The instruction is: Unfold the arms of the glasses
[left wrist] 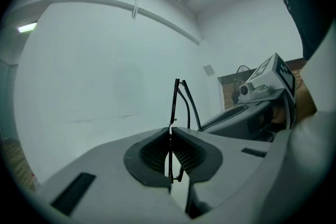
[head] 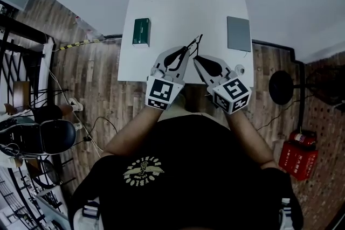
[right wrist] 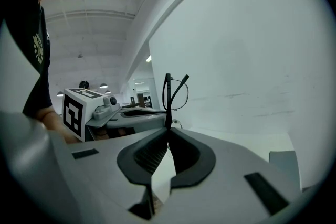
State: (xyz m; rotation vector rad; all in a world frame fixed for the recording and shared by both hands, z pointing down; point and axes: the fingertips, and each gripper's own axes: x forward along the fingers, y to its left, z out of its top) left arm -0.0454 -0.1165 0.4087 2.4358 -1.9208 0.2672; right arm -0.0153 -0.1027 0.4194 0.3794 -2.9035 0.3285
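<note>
The thin black wire-framed glasses (right wrist: 167, 102) stand upright above the white worktop (head: 172, 13) (near its front edge), with the grey left gripper (left wrist: 170, 136) and grey right gripper (right wrist: 168, 134) each clenched on a thin bar from opposite sides.

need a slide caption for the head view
Left gripper and right gripper hold thin black glasses over a white table.

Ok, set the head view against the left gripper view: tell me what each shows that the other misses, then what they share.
Only the head view shows the white table, with a green box and a grey pad on it. Only the left gripper view shows, close up, the left gripper shut on a thin part of the glasses. Both show the glasses between the two grippers, and the right gripper.
</note>
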